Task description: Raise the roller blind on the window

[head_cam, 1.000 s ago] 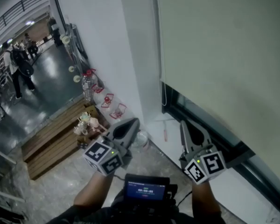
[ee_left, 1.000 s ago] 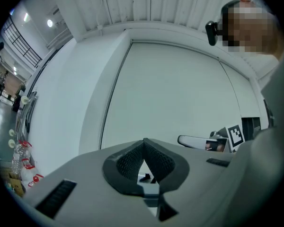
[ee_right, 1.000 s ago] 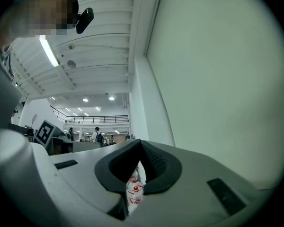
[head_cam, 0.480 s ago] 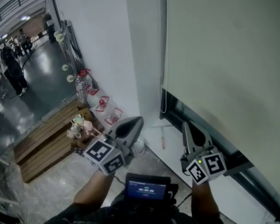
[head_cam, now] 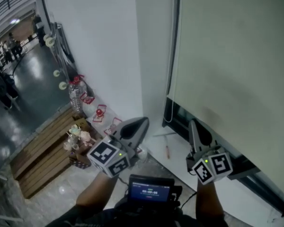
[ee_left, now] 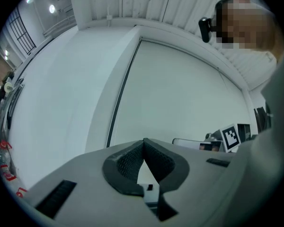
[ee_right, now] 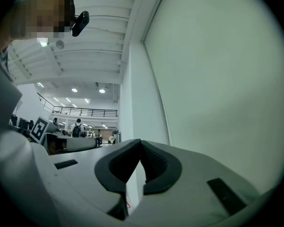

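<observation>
The pale cream fabric roller blind fills the upper right of the head view, lowered over most of the window. Its bottom edge runs slantwise down to the right, and a strip of dark window frame shows beneath it. A thin white pull cord hangs in a loop along the blind's left edge, beside the white wall. Neither gripper touches it.

The right gripper sits just below the blind's bottom edge, over the white sill, pointing at the window. Its own view shows the dark pads pressed together at the tips with nothing between them. The left gripper is level with it, further left, in front of the wall corner. Its jaws are likewise closed tip to tip and empty.

On the sill lies a thin reddish stick, perhaps a pen; it is too small to tell. Low between the forearms is a small black device with a lit screen. Further left, a clear plastic bottle with a red cap stands against the wall, near a slatted wooden pallet on the glossy floor.
</observation>
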`<state>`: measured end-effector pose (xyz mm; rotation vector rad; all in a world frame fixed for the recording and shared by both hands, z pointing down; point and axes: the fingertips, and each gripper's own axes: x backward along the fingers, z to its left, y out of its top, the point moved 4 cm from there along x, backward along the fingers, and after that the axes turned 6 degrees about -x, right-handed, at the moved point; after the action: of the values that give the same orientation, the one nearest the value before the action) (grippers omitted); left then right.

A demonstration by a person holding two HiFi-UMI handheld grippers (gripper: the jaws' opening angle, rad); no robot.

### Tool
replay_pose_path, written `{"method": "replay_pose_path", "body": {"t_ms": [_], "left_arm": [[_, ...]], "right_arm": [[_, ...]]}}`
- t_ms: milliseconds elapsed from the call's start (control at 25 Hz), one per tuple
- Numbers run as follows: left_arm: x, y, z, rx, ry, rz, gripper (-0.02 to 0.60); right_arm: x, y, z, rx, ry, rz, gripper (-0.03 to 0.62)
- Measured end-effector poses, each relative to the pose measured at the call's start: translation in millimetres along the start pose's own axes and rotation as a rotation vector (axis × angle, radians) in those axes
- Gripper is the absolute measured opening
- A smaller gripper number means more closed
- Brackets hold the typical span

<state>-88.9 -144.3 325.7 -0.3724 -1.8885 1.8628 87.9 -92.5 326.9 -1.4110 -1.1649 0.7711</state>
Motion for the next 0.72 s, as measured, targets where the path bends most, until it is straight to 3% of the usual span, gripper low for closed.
{"method": "replay_pose_path", "body": {"t_ms": [360, 560, 720], "left_arm": [[-24, -7, 35, 0.02, -0.055, -0.006, -0.003], [-42, -5, 40, 0.014, -0.052, 0.018, -0.003], [-63, -4, 44, -0.016, -0.008, 0.029, -0.003]], "right_arm": [[-39, -8, -16, -0.011, -0.087, 0.021, 0.006], [-57, 0, -31, -0.001, -0.072, 0.03, 0.019], [-77, 0, -54, -0.004, -0.021, 0.046, 0.038]]}}
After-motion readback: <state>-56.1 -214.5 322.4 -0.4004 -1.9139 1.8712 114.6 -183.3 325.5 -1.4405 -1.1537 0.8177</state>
